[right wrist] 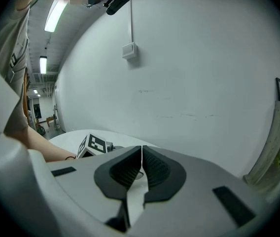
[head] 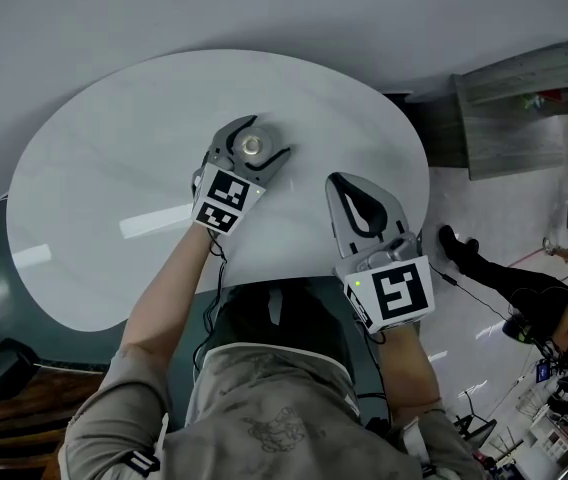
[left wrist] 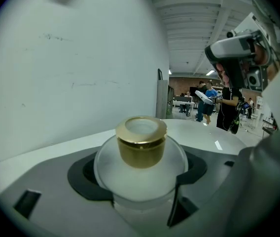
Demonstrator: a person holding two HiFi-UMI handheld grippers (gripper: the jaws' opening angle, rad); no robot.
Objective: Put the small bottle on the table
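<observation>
A small frosted bottle with a gold cap is pinched by the left hand-held gripper over the round white bench. The right hand-held gripper is pressed together at the bench's near edge, and nothing is held.

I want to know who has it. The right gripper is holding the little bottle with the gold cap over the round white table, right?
No, wrong gripper. The left gripper is holding the little bottle with the gold cap over the round white table; the left gripper view shows its jaws around it. The right gripper is shut and empty.
</observation>
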